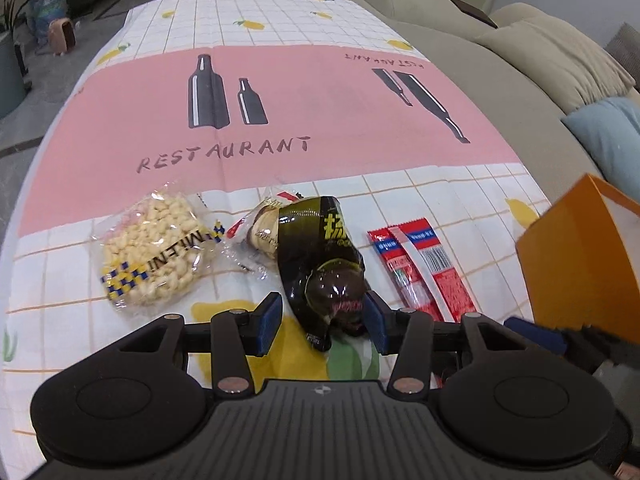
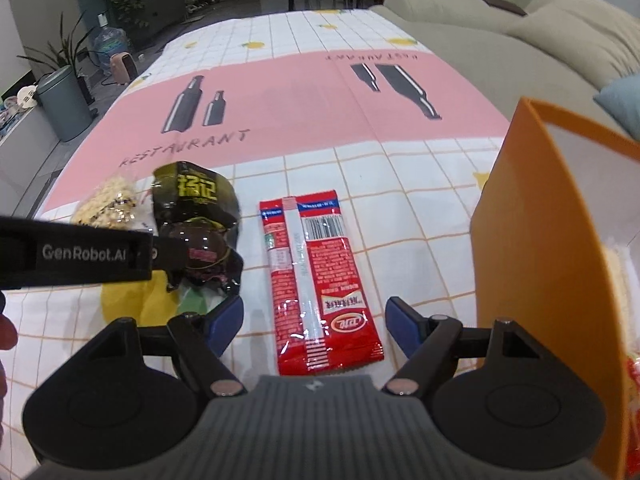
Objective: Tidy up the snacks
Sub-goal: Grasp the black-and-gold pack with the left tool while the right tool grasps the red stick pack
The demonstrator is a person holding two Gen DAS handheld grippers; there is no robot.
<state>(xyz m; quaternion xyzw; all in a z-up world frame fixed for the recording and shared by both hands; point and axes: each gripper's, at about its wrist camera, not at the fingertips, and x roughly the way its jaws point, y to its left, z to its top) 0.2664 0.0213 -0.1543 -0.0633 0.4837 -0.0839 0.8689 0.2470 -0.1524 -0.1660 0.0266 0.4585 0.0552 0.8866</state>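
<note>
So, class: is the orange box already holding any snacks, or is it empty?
Not empty. The right wrist view shows pale and red packets inside the orange box, past its open side.

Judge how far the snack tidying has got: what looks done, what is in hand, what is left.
Done: the orange box seems to hold some packets already. In hand: nothing gripped; the left gripper brackets the black packet, the right gripper brackets the red packet, both open. Left: those two, the puffed snack bag and the small wrapped snack on the table.

Both wrist cameras look steeply down past their own tongs, close over the tablecloth (image 1: 320, 92), sharing the black snack bag (image 1: 320, 248) and red packet (image 2: 316, 280).
</note>
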